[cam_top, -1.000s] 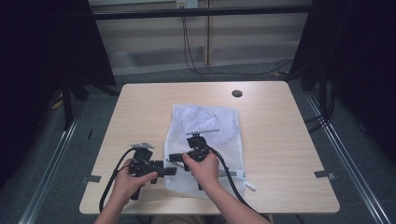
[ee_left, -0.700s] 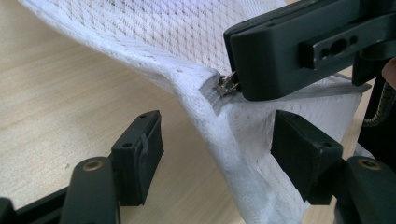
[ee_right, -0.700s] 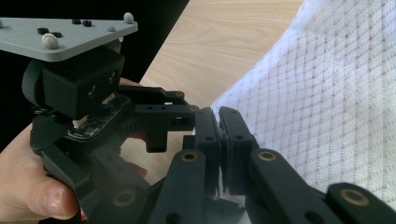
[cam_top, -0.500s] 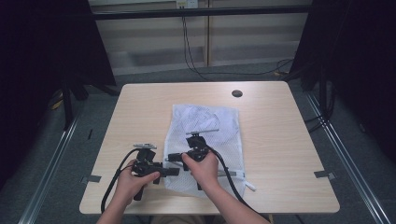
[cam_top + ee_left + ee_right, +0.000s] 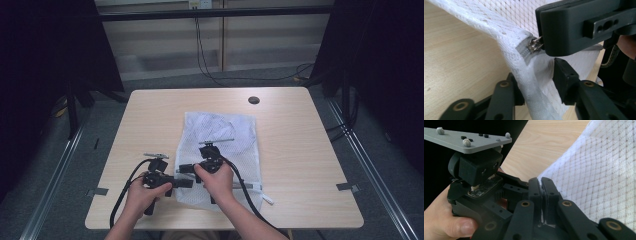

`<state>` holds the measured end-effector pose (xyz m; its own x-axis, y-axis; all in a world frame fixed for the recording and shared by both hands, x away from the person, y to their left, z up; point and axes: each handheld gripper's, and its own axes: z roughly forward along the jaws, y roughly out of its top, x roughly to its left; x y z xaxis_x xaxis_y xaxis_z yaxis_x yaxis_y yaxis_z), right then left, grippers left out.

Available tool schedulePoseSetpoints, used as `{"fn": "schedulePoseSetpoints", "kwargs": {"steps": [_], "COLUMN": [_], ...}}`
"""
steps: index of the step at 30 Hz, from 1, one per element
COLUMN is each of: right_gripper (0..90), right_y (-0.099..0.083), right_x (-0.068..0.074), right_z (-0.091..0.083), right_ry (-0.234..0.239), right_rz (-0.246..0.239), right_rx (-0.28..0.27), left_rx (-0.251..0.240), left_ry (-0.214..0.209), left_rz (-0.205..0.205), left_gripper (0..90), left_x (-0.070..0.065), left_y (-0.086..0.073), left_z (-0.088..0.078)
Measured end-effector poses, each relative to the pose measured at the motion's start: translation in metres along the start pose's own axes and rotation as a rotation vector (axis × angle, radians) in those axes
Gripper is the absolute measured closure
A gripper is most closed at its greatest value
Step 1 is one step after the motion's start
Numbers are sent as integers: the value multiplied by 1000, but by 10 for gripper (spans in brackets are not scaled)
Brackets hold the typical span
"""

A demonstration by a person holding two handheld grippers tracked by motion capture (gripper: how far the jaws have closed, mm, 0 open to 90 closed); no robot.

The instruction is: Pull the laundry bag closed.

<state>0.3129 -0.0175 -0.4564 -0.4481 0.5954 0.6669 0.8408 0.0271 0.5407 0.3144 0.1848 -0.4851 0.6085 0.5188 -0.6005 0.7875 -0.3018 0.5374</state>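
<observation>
The mesh bag (image 5: 222,150) is white, thin and see-through, woven in a small grid, and it lies flat near the middle of the table (image 5: 310,150) with its near edge toward me. In the left gripper view its thick hemmed edge (image 5: 506,37) is lifted off the wood and folds down between my left jaws, and a small metal zipper pull (image 5: 535,45) sticks out of a grey zipper end right at the tip of my other gripper. My left gripper (image 5: 536,82) has the hem between its jaws; they have just been closing, but I still see a gap beside the cloth, so they do not yet press on it. My right gripper (image 5: 541,195) has its jaws squeezed together, with the zipper pull at their tip in the left gripper view; whether the pull is actually pinched I cannot tell. In the high view both grippers meet at the bag's near left corner, my left hand (image 5: 142,192) over bare wood and my right hand (image 5: 217,177) over the mesh.
</observation>
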Motion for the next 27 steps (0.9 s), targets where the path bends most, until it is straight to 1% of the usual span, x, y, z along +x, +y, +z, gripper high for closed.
{"fn": "schedulePoseSetpoints", "kwargs": {"steps": [1,2,3,4,5,6,7,12,14,16,18,20,21,22,23,26,27], "right_gripper": [872,872,872,872,873,872,872,873,873,872,872,872,873,872,873,873,873], "right_y": [0,0,0,0,0,0,0,0,-1,-1,-2,-2,-2,-2,-2,-2,-2], "right_x": [0,0,0,0,0,0,0,0,0,0,-1,0,0,0,-1,-1,-1], "right_z": [0,0,0,0,0,0,-1,0,0,0,1,1,1,1,1,0,0], "right_ry": [-1,-1,-1,-1,-3,-3,-5,-3,-3,-2,-2,-1,1,2,6,4,4], "right_rz": [-1,-1,-1,-1,-3,-4,-2,-3,-1,-2,-10,-11,-6,-5,-3,5,5], "right_rx": [-1,-1,0,1,1,1,-1,2,4,6,12,11,10,10,10,14,14], "left_rx": [-1,1,6,3,4,5,-2,1,6,11,8,8,7,4,5,-1,-1], "left_ry": [-1,-5,-7,-11,-9,-11,-16,-6,-4,-7,-11,-7,-10,-10,-4,-8,-11], "left_rz": [-7,-10,-13,-28,-23,-29,-41,-56,-50,-62,-76,-73,-79,-85,-77,-85,-90], "left_gripper": [677,677,698,723,741,755,779,774,764,763,782,792,800,813,827,893,893], "left_x": [0,0,0,-1,-1,0,0,-1,0,1,1,1,1,1,1,1,1], "left_y": [0,0,1,0,1,1,1,1,1,1,1,1,1,1,1,1,1], "left_z": [0,0,0,0,-1,-2,-2,-2,-3,-4,-5,-5,-5,-5,-5,-6,-6]}}
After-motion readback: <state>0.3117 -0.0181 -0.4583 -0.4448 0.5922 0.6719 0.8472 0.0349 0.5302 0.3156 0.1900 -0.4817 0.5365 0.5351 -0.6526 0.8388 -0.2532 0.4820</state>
